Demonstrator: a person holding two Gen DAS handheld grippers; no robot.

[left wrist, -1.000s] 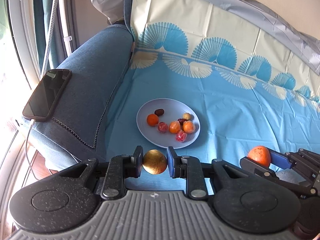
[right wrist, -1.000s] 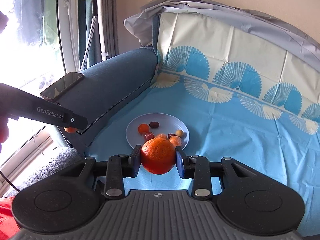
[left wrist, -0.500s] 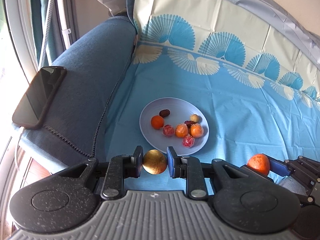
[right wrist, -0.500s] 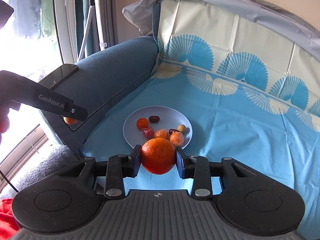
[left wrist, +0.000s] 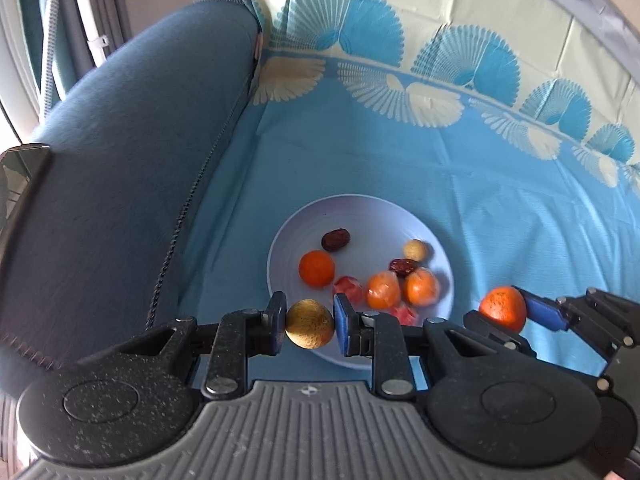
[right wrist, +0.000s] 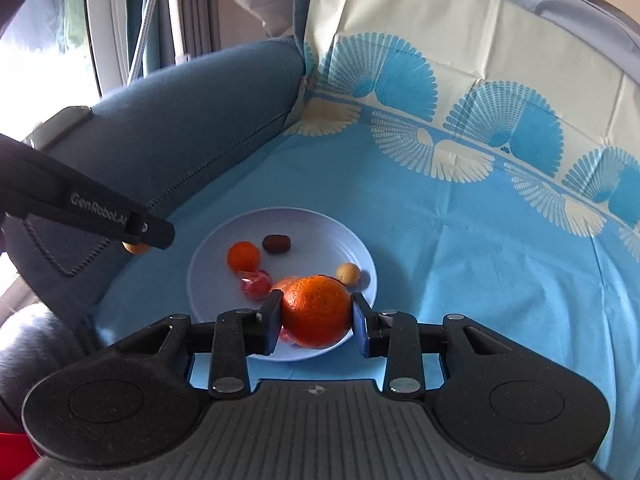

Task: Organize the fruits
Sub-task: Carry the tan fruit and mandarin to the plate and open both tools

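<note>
A pale blue plate [left wrist: 372, 216] lies on the blue sofa cover and holds several small fruits: oranges, dark dates, red wrapped pieces and a tan round fruit. My left gripper [left wrist: 310, 323] is shut on a small yellow-brown round fruit [left wrist: 309, 323], just above the plate's near left rim. My right gripper [right wrist: 316, 312] is shut on a large orange [right wrist: 316, 311] over the plate's [right wrist: 304, 220] near edge. The right gripper with its orange [left wrist: 503, 307] also shows in the left wrist view, right of the plate. The left gripper's side [right wrist: 100, 212] shows in the right wrist view.
A blue sofa armrest [left wrist: 120, 152] rises left of the plate, with a dark phone [left wrist: 20, 184] lying on it. The cover with fan patterns [left wrist: 440, 92] runs up the backrest behind. A window and curtain [right wrist: 100, 20] stand at far left.
Both grippers have moved forward and down toward the plate, each still holding its fruit. The plate now looks larger and closer in both views.
</note>
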